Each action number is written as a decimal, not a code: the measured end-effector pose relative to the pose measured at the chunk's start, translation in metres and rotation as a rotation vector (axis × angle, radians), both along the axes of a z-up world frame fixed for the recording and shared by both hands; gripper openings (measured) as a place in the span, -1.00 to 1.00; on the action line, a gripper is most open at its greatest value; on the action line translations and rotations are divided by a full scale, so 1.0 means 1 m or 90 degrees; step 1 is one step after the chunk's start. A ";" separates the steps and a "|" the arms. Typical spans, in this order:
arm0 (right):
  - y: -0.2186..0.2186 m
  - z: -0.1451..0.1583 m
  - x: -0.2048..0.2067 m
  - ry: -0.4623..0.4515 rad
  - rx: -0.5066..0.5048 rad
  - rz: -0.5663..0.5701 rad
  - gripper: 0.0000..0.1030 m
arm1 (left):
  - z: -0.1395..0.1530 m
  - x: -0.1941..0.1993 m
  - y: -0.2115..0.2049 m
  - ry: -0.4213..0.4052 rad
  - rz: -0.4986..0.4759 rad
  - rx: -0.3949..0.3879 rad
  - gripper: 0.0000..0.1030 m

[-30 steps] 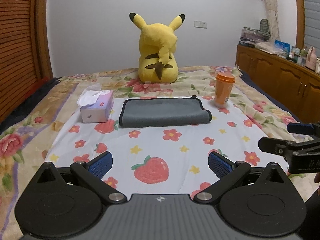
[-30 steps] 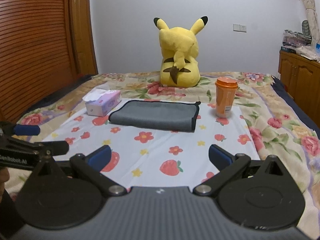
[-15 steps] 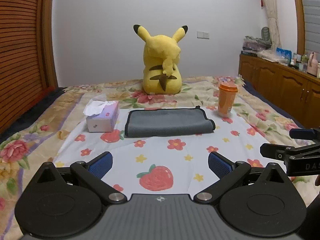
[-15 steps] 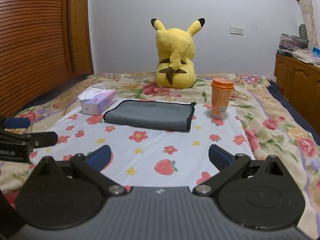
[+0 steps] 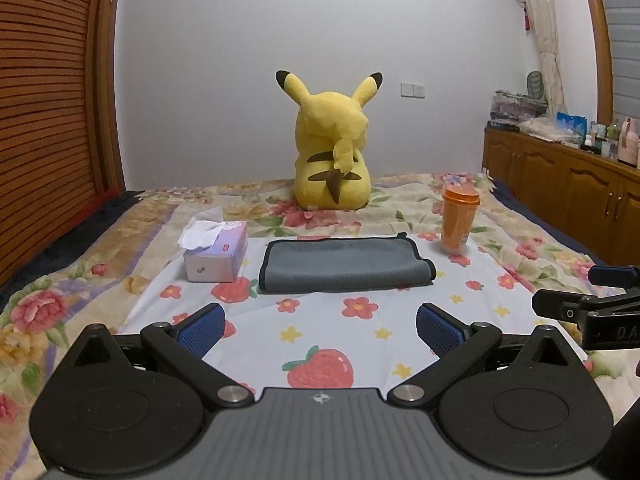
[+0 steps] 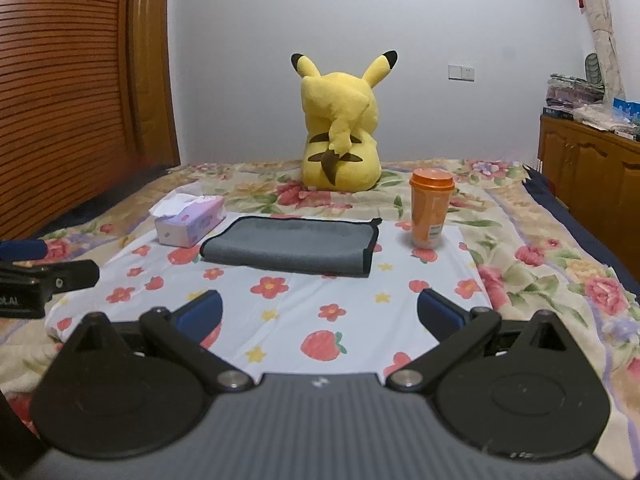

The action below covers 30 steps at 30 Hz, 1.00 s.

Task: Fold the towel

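A grey towel with black trim (image 5: 345, 265) lies folded flat on the white flowered sheet (image 5: 328, 332), also in the right wrist view (image 6: 292, 245). My left gripper (image 5: 320, 326) is open and empty, well short of the towel's near edge. My right gripper (image 6: 320, 314) is open and empty, also short of it. The right gripper shows at the right edge of the left wrist view (image 5: 588, 300); the left gripper shows at the left edge of the right wrist view (image 6: 40, 272).
A tissue box (image 5: 216, 252) sits left of the towel and an orange cup (image 5: 459, 220) right of it. A yellow plush toy (image 5: 334, 160) sits behind. A wooden cabinet (image 5: 568, 196) lines the right wall, a slatted wooden panel (image 5: 52, 120) the left.
Both grippers have drawn back and tilted up a little, so the towel sits lower and farther in each view. The towel has not moved. Both grippers stay open.
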State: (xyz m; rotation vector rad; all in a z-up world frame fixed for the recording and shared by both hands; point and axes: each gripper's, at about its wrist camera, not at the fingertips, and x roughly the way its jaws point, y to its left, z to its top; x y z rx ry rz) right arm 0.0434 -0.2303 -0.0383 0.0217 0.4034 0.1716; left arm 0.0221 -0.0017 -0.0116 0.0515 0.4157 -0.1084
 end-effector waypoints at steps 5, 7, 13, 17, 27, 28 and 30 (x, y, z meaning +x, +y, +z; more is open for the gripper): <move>-0.003 0.001 -0.002 -0.009 0.005 -0.004 1.00 | 0.001 -0.002 -0.001 -0.011 0.000 0.004 1.00; -0.004 0.001 -0.003 -0.015 0.007 -0.006 1.00 | 0.002 -0.003 -0.001 -0.016 -0.002 0.005 1.00; -0.007 0.004 -0.007 -0.037 0.014 -0.015 1.00 | 0.004 -0.007 -0.002 -0.035 -0.005 0.008 1.00; -0.010 0.005 -0.009 -0.051 0.020 -0.020 1.00 | 0.005 -0.009 -0.003 -0.045 -0.006 0.011 1.00; -0.015 0.008 -0.015 -0.078 0.032 -0.040 1.00 | 0.007 -0.013 -0.005 -0.066 -0.009 0.018 1.00; -0.016 0.008 -0.015 -0.079 0.032 -0.041 1.00 | 0.007 -0.013 -0.005 -0.067 -0.009 0.019 1.00; -0.016 0.008 -0.014 -0.079 0.031 -0.042 1.00 | 0.007 -0.014 -0.005 -0.067 -0.008 0.019 1.00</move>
